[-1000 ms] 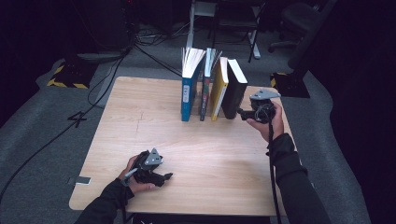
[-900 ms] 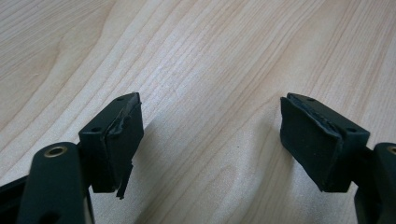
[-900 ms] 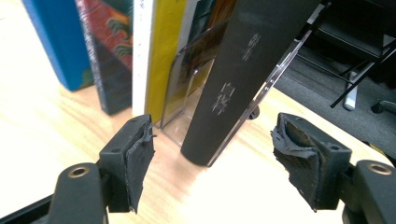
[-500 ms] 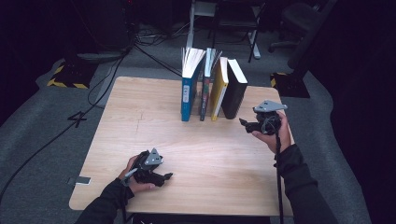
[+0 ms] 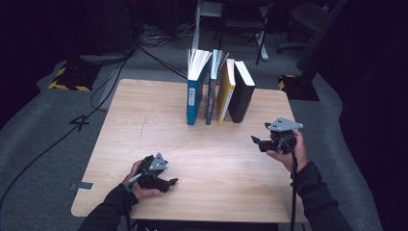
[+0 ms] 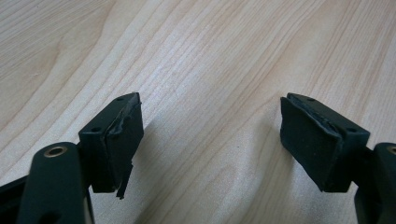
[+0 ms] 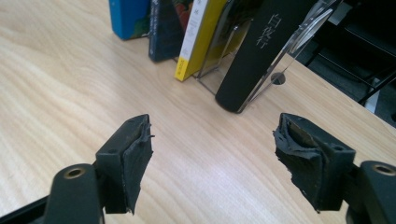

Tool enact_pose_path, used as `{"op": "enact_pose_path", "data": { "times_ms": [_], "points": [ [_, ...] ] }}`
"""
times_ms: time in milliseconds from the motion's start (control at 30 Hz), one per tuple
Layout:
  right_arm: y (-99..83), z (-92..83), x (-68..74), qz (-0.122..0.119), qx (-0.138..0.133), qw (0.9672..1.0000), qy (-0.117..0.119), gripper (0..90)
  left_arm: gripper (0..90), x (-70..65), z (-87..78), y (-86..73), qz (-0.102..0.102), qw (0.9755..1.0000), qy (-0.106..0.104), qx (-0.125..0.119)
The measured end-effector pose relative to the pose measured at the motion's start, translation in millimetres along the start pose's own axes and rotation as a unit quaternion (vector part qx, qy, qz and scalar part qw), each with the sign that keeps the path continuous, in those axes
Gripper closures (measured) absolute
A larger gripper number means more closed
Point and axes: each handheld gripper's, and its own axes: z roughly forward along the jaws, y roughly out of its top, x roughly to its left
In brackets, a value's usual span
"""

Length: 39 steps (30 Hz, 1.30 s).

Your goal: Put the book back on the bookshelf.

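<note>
Fingers (image 7: 135,158) of right gripper (image 5: 262,143) spread empty, aimed at black book (image 5: 242,94), left gripper (image 5: 168,183) released, resting on table (image 5: 144,110)

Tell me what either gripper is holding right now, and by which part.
Nothing is held. The left gripper has open jaws over bare table, and the right gripper is open too, apart from the black book.

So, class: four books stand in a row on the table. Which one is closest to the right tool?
The black book, at the right end of the row. It stands beside the yellow book and is the closest to the right tool.
</note>
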Motion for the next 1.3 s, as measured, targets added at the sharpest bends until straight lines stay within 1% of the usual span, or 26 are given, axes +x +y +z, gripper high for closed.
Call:
{"op": "enact_pose_path", "data": {
  "times_ms": [300,400,433,533,633,700,800,933,1033,1133,1233,1300],
  "points": [
    [-16.9,-8.3,9.8,-0.014,0.009,0.9999,0.002,27.6,21.9,0.0,0.0,0.0,0.000,1.0000,0.000,0.000],
    [-24.1,-10.2,13.1,-0.017,0.013,0.9998,0.002,27.6,21.9,0.0,0.0,0.0,0.000,1.0000,0.000,0.000],
    [-29.4,-12.0,14.9,-0.020,0.016,0.9997,0.005,27.4,21.9,0.0,0.0,0.0,0.000,1.0000,0.000,0.000],
    [-34.3,-13.7,16.7,-0.023,0.020,0.9995,0.001,27.2,22.0,0.0,0.0,0.0,0.000,1.0000,0.000,0.000],
    [-41.4,-16.9,19.4,-0.027,0.023,0.9993,0.008,27.1,21.9,-0.1,0.0,0.0,0.000,1.0000,0.000,0.000],
    [-46.1,-18.7,21.1,-0.025,0.024,0.9993,0.012,27.1,21.9,0.0,0.0,0.0,0.000,1.0000,0.000,0.000],
    [-55.8,-20.2,23.8,-0.028,0.029,0.9991,0.012,26.9,21.9,0.0,0.0,0.0,0.000,1.0000,0.000,0.000],
    [-70.4,-21.2,24.0,-0.021,0.038,0.9986,0.030,27.3,21.9,0.1,0.0,0.0,0.000,1.0000,0.000,0.000],
    [-86.2,-22.0,22.3,-0.012,0.044,0.9981,0.041,27.7,21.9,0.0,0.0,0.0,-0.001,1.0000,0.000,0.000],
    [-100.0,-24.4,21.0,-0.015,0.048,0.9978,0.044,27.6,21.8,0.1,0.1,0.1,-0.001,1.0000,0.000,0.000],
    [-113.8,-28.5,18.6,-0.003,0.045,0.9977,0.051,27.5,21.8,0.1,0.1,0.2,-0.001,1.0000,0.000,0.000],
    [-121.8,-30.6,16.8,0.001,0.051,0.9974,0.050,27.5,21.8,0.2,0.2,0.2,0.000,1.0000,0.000,0.000]
  ]
}}
